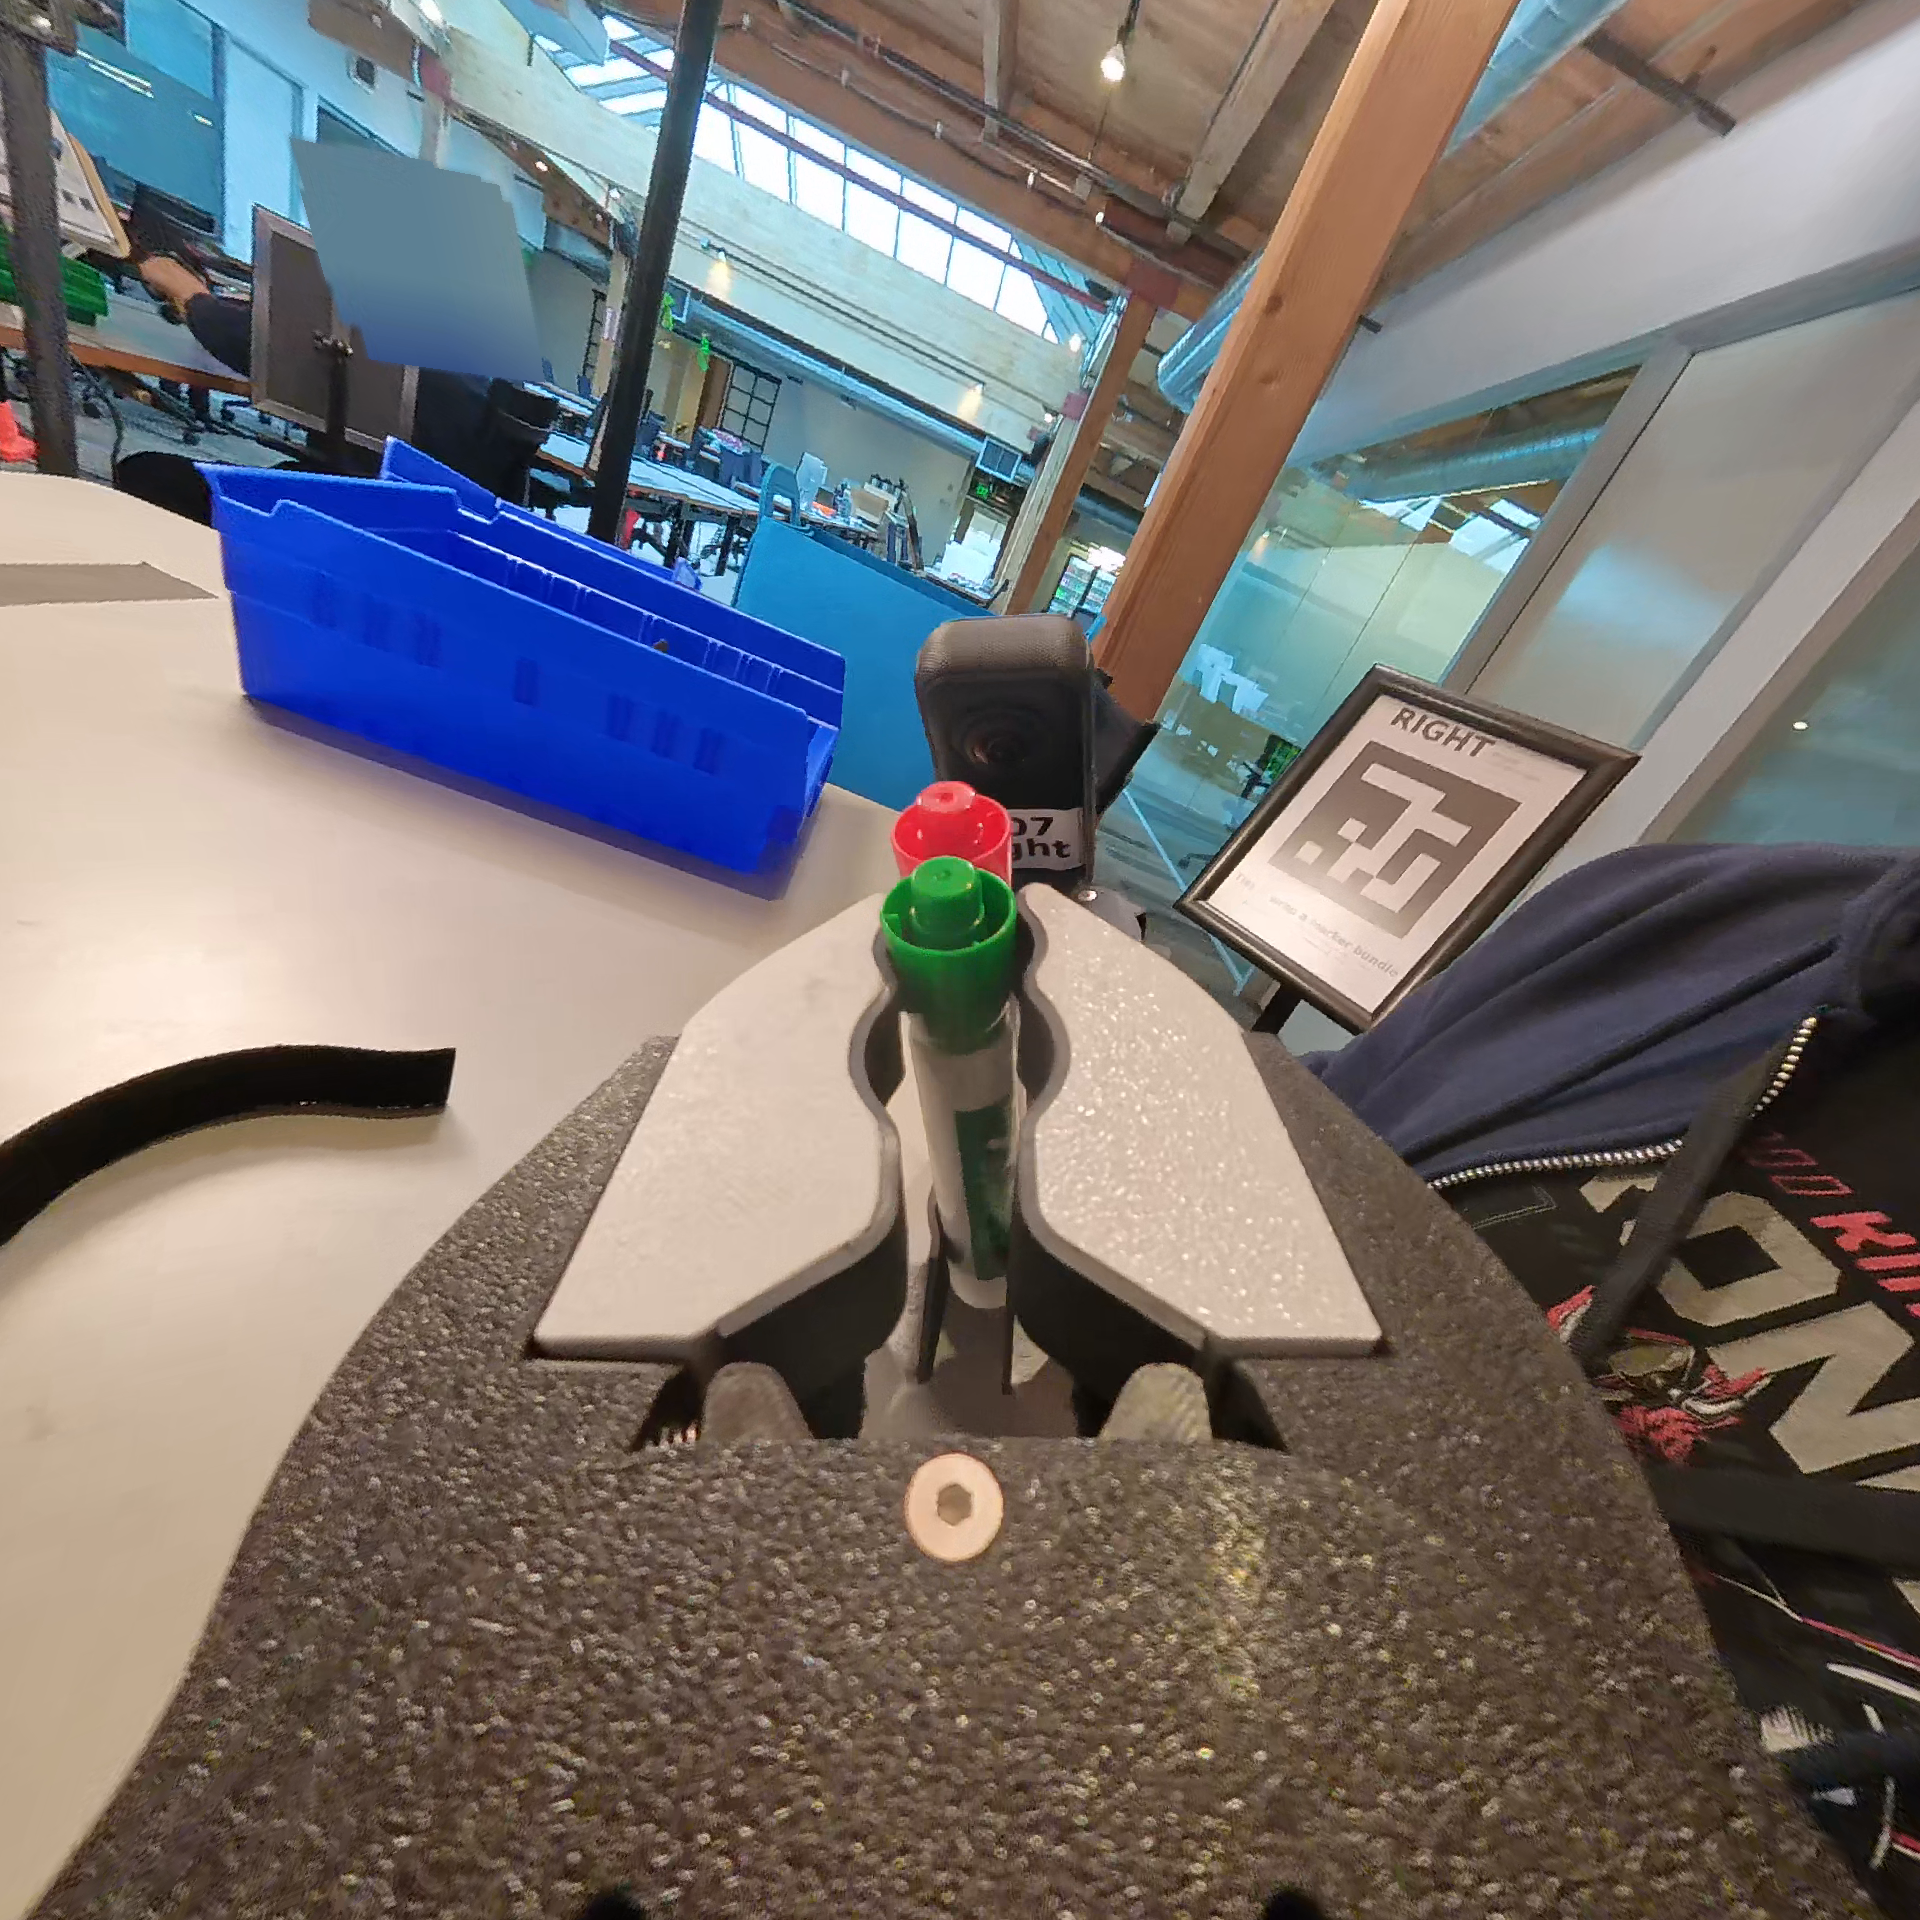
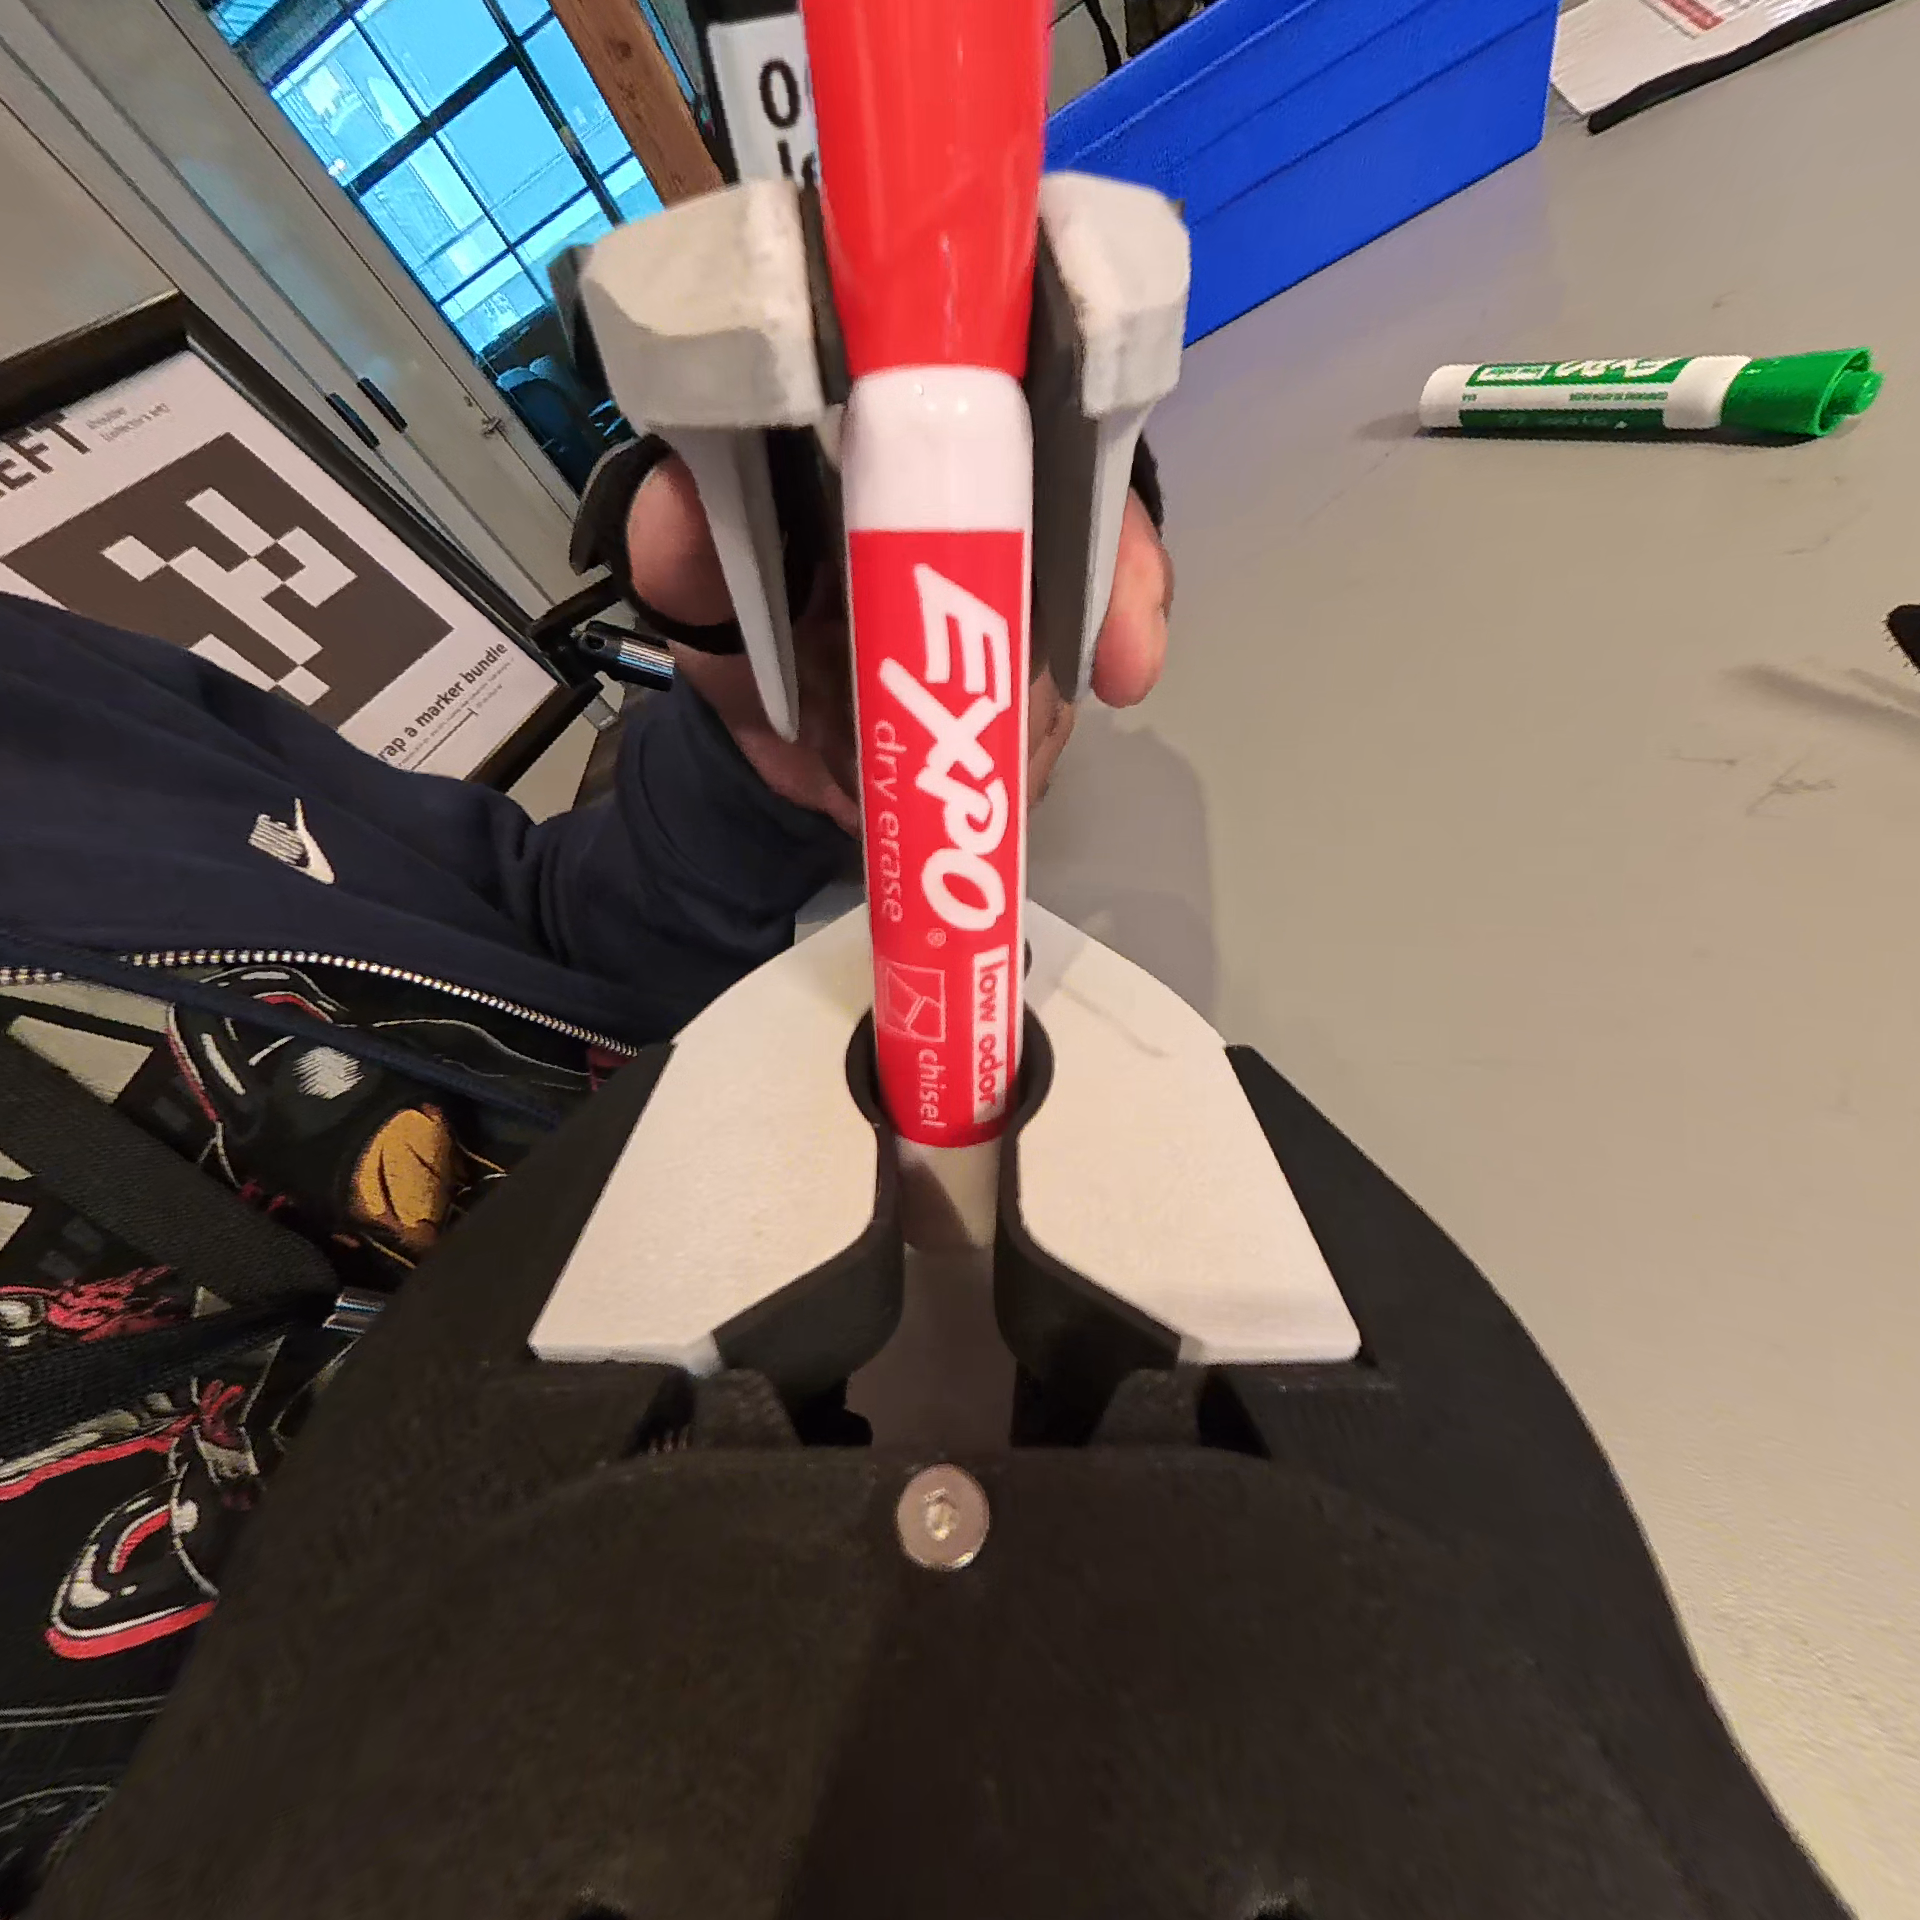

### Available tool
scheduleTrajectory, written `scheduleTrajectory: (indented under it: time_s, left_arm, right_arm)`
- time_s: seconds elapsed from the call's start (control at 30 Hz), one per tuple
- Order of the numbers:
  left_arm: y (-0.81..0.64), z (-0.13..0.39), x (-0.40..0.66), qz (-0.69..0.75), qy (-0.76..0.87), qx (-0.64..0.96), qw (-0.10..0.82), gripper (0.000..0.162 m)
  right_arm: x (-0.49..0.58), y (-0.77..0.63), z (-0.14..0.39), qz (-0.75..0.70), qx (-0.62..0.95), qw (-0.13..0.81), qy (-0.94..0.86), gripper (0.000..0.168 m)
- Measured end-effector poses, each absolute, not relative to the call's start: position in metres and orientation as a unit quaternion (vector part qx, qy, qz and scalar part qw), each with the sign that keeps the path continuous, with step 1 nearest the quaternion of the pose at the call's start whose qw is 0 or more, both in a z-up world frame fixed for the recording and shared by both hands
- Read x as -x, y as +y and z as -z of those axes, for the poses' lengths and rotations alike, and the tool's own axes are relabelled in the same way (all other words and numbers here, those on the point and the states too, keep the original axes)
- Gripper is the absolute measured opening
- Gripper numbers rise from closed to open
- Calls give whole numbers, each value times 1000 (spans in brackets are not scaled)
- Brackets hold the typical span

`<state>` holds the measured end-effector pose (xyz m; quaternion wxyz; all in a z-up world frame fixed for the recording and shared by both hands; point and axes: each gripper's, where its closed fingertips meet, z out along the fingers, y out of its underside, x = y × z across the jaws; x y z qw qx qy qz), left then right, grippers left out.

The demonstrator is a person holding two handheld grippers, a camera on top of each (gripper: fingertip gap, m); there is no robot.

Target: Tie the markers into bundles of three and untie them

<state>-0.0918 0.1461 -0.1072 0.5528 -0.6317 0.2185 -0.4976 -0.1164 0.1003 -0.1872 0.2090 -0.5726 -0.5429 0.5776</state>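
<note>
My left gripper [image 1: 954, 935] is shut on a green marker [image 1: 951, 997], whose cap points forward. A red marker's cap [image 1: 948, 826] sits right against the green cap, on its far side. My right gripper [image 2: 951, 1039] is shut on the lower end of that red marker [image 2: 940, 727], which points straight away from it. In the right wrist view the left gripper [image 2: 935, 312] faces me, and the red cap passes between its grey fingers [image 2: 707, 312]; the held green marker is hidden there. A second green marker [image 2: 1652, 400] lies on the grey table [image 2: 1507, 935]. A black strap [image 1: 208, 1101] lies curved on the table.
A blue plastic bin [image 1: 520, 675] stands on the table beyond the grippers and also shows in the right wrist view [image 2: 1299, 156]. Framed signs with square patterns [image 1: 1403, 842] [image 2: 239, 582] stand at the table edge. A person's dark blue jacket [image 1: 1662, 987] and a hand [image 2: 1132, 613] are close by. The grippers' ends are close to 9 centimeters from one another. From either gripper's tips it is about 20 centimeters to the black strap [image 1: 208, 1101].
</note>
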Motion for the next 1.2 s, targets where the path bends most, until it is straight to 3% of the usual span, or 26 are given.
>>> scheduleTrajectory:
  time_s: [0.47,1.2]
  left_arm:
    - [143,123,78,480,149,640,582,17]
    - [152,126,97,554,13,600,577,17]
  right_arm:
    - [80,104,206,-492,578,124,-639,15]
    - [83,99,203,-535,595,62,-596,14]
